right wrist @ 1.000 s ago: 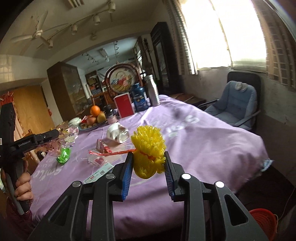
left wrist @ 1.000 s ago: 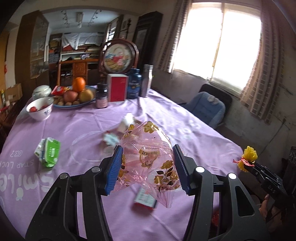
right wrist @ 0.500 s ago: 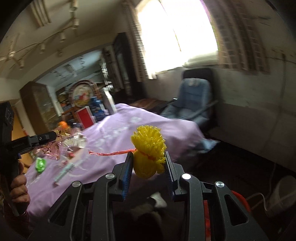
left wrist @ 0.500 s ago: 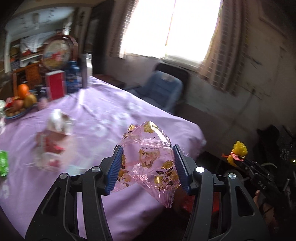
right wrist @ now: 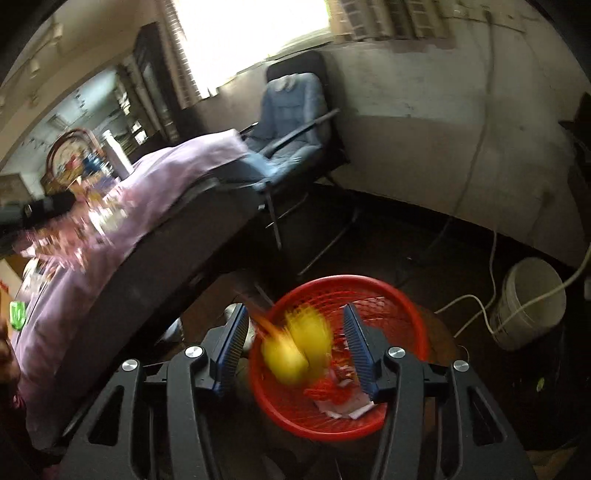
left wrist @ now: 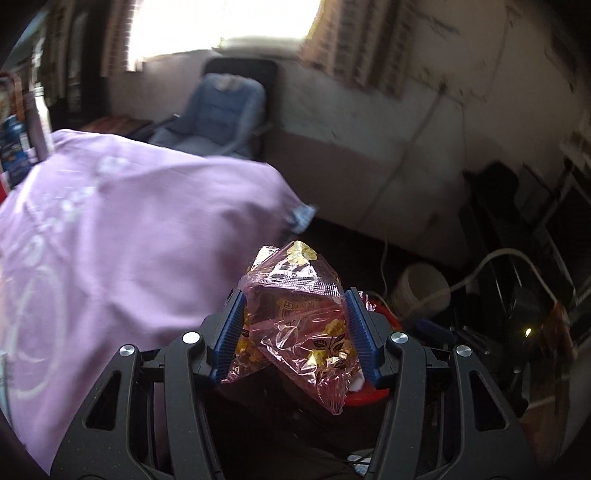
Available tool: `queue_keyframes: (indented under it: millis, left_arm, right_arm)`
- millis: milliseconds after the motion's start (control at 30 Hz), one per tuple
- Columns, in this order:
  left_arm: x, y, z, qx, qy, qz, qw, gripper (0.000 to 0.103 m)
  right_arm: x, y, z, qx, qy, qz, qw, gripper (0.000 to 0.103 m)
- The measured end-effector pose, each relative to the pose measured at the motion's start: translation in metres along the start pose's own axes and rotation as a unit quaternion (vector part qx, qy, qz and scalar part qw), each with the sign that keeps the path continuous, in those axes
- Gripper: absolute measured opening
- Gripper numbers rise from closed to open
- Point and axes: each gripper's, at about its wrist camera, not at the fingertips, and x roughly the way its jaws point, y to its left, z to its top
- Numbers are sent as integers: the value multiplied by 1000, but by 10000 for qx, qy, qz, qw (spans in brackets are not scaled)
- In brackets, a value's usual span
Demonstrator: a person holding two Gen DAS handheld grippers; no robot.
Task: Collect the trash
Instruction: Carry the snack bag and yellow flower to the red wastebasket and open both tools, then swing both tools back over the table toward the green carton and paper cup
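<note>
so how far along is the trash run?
Done: some scraps already lie in the red basket on the floor. In hand: the right gripper is open above it and the blurred yellow pompom looks to be dropping in; the left gripper is shut on the pink wrapper. Left: bin that wrapper; a green item sits on the purple table.

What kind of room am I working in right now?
Most likely a lived-in home dining room: a table under a purple tablecloth, a blue padded chair by a curtained window, and a red trash basket on the dark floor.
</note>
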Motion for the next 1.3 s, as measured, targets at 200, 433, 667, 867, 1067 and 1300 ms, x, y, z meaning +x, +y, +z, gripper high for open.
queue_keyframes:
  millis: [200, 433, 667, 867, 1067, 1300]
  left_arm:
    - [51, -42, -1, 368, 449, -298, 9979, 55]
    - [94, -78, 0, 642, 892, -663, 9917, 61]
    - [97, -76, 4, 520, 997, -757, 9908, 81]
    - [88, -68, 8, 412, 948, -720, 9920, 84]
    - [66, -55, 10, 355, 682, -484, 9959, 86]
    - [35, -36, 11, 189, 386, -415, 9982, 87]
  right_arm:
    - [-16, -39, 5, 463, -452, -262, 9976, 62]
    - [-20, -74, 5, 908, -583, -453, 9931, 66]
    - [-20, -74, 4, 928, -586, -412, 9931, 66]
    - [-25, -64, 6, 847, -619, -338, 9939, 66]
    - [-29, -42, 11, 639, -622, -226, 9958, 66]
    - [-42, -10, 16, 258, -671, -111, 9974, 69]
